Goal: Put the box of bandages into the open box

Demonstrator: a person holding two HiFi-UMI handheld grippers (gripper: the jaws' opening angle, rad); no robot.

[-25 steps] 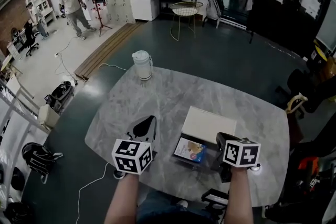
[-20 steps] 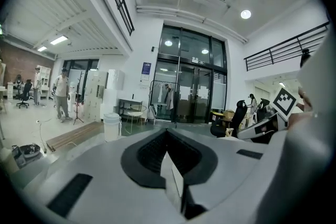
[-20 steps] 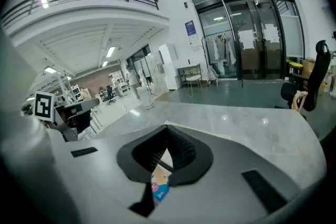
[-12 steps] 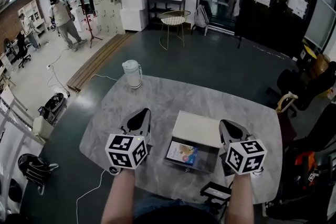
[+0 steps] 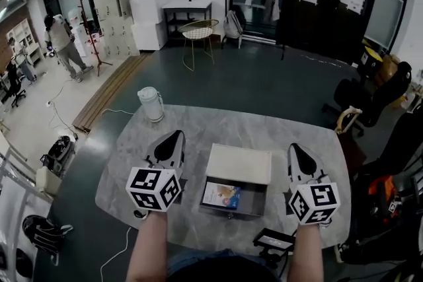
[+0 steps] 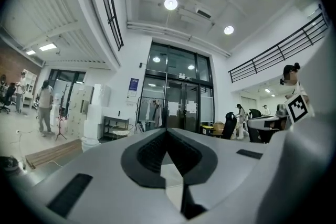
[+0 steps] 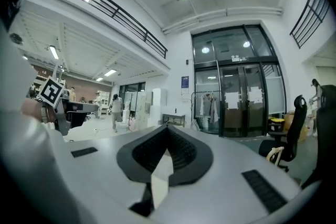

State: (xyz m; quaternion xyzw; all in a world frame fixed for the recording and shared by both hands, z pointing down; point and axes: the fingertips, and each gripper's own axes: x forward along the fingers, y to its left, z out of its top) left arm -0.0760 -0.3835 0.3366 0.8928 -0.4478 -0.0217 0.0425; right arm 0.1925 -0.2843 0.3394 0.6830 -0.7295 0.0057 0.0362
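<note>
Box of bandages point(image 5: 221, 195) lies inside the open box point(image 5: 255, 195), between the two grippers, on the left gripper's side.

Left gripper point(image 5: 174, 136) and right gripper point(image 5: 294, 148) flank the box. Both have jaws pressed together, with nothing held.

Judgement: placing step looks complete. Next move needs only clearing away.

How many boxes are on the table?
2: the open box in the middle of the table, and the bandage box lying inside it. None looks hidden.

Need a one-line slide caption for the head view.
Bandage box lies inside the open box; shut left gripper and right gripper flank it.
</note>
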